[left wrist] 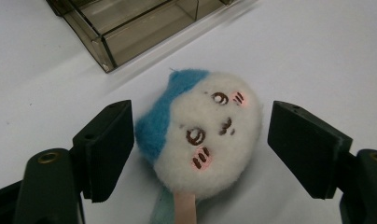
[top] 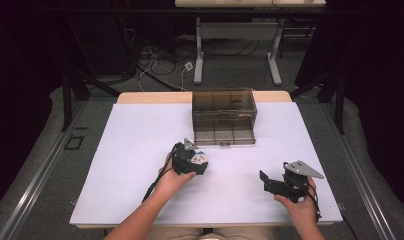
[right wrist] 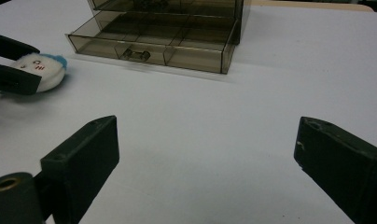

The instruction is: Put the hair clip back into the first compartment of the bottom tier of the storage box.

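A: Where's the round white-and-blue plush face toy (left wrist: 200,140)?
B: On the white worktop (top: 140,150), just in front of the smoky clear plastic drawer box (top: 224,116), bottom drawer pulled out. Left gripper (left wrist: 200,147) straddles it, jaws spread, not touching.

A: Step?
B: Likely pre-grasp. Next: squeeze the jaws onto the plush, lift toward the drawer.

A: Right gripper (right wrist: 205,163)?
B: Released, empty, right of the box's front.

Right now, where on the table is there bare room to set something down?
Free: the white table left of the plush toy, the strip between the two hand-held grippers, and right of the drawer box. Crowded: between the open drawer and the left hand-held gripper.
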Tool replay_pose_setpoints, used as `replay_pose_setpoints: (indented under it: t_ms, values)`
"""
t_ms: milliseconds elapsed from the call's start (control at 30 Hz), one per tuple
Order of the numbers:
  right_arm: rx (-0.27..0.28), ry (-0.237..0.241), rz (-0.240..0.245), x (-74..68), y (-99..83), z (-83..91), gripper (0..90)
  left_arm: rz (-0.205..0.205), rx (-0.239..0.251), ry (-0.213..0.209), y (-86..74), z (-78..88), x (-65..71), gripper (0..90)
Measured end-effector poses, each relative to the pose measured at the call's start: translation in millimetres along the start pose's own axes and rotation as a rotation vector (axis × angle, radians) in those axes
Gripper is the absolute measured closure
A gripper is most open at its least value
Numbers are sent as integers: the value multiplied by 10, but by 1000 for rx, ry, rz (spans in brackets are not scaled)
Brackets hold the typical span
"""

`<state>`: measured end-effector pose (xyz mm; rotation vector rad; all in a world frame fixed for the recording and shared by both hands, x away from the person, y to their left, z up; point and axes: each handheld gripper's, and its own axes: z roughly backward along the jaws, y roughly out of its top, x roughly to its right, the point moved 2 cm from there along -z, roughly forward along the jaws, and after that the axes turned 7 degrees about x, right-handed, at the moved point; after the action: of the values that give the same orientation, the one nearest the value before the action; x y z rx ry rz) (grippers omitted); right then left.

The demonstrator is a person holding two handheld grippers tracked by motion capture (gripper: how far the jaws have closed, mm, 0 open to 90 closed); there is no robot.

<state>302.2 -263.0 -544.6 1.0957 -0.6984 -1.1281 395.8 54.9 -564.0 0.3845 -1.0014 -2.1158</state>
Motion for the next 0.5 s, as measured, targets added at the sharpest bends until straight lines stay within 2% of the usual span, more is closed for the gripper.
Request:
replay_pose_setpoints:
  t_ms: [233,267,300,500]
  values:
    - [-2,1,0,0,-1,-1,64,10,-21,-2,-5,-9,-13,269]
    - [-7,0,1,1,-1,4,65,33,-11,-2,-13,-25,1,273]
    - [-10,0,3,2,0,4,66,36,-14,-1,-15,-27,-1,278]
    - [-11,2,3,2,-2,2,66,29,-22,-1,-13,-25,-22,308]
